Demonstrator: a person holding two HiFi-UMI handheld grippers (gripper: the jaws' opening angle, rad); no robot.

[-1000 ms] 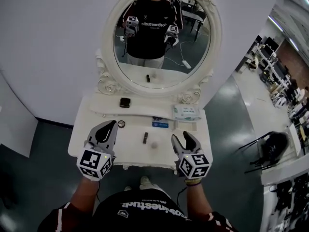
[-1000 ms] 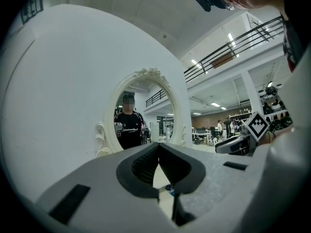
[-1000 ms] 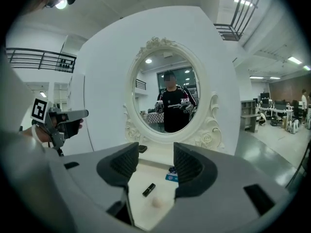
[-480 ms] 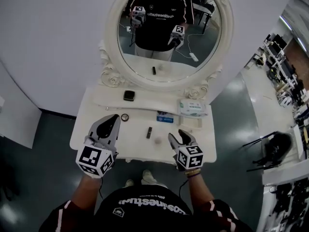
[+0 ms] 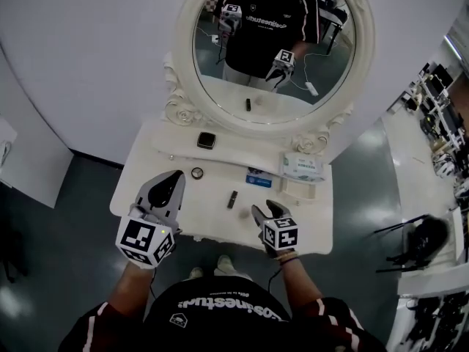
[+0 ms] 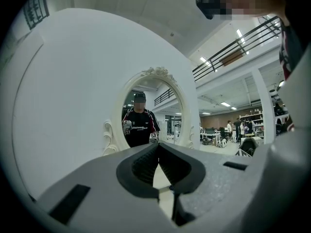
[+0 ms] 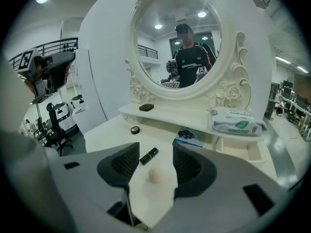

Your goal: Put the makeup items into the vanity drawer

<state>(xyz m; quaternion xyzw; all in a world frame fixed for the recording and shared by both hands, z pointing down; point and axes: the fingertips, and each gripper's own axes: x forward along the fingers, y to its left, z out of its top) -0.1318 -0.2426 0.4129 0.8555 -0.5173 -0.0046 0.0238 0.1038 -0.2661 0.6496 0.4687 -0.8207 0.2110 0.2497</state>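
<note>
Right tongs spread, lipstick and perhaps a sponge just ahead; left tongs pressed together.

The person wears a black shirt with white lettering and dark red sleeves, while the left gripper and the right gripper both have grey moulded jaws, black ribbed pads and a white cube of black square markers, with thin dark cables trailing below.
</note>
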